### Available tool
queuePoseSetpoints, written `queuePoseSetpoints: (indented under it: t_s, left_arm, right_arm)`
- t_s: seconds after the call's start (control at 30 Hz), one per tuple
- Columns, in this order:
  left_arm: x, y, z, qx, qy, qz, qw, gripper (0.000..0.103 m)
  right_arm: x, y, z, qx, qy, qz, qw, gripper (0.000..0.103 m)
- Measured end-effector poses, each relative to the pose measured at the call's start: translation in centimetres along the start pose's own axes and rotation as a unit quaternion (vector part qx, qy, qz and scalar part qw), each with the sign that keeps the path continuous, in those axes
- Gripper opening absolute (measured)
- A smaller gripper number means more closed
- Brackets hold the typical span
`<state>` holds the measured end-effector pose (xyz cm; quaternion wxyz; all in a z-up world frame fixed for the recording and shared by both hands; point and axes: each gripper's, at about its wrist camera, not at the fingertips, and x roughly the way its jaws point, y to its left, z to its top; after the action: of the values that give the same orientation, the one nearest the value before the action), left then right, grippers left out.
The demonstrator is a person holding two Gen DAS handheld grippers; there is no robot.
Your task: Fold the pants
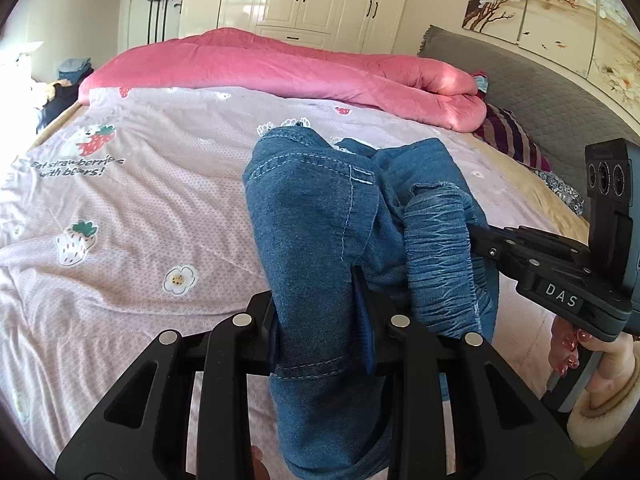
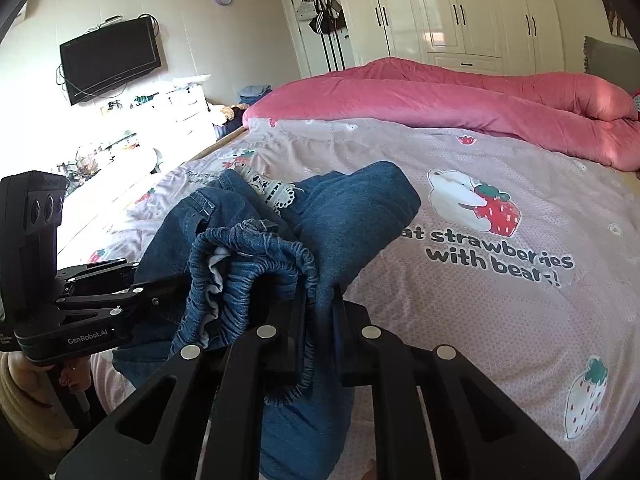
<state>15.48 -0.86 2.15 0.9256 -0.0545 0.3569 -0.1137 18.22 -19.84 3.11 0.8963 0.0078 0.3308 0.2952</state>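
Blue denim pants (image 1: pixel 320 216) with an elastic waistband (image 1: pixel 436 248) and white lace trim hang bunched between both grippers above the bed. My left gripper (image 1: pixel 320 312) is shut on a fold of the denim, which drapes over its fingers. My right gripper (image 2: pixel 316 320) is shut on the gathered waistband (image 2: pixel 256 276). Each gripper shows in the other's view: the right one (image 1: pixel 480 240) comes in from the right, the left one (image 2: pixel 160 292) from the left. The fingertips are hidden by cloth.
The bed has a pink strawberry-print sheet (image 1: pixel 140 200) with a rolled pink quilt (image 1: pixel 280 64) at its far side. A grey headboard (image 1: pixel 520 80) and striped pillow (image 1: pixel 508 136) are to the right. Wardrobes (image 2: pixel 440 12), a TV (image 2: pixel 108 60) and a dresser line the walls.
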Motion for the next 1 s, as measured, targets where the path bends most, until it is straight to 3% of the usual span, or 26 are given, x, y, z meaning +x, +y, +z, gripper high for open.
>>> queuePoseSetpoints:
  t_s: [0.43, 0.77, 1.0]
  left_arm:
    - [5.5, 2.7, -1.4, -0.031, 0.05, 0.0, 0.9983, 0.021]
    - [6.6, 3.6, -2.5, -0.037, 0.061, -0.001, 0.9975, 0.025]
    - [6.8, 3.9, -2.6, -0.038, 0.063, 0.0, 0.9973, 0.027]
  right_arm:
    - [6.0, -2.3, -1.2, 0.05, 0.07, 0.002, 0.996, 0.01]
    - [8.0, -3.6, -2.9, 0.081, 0.11, -0.012, 0.991, 0.011]
    - [8.2, -3.7, -3.1, 0.085, 0.114, -0.018, 0.99, 0.015]
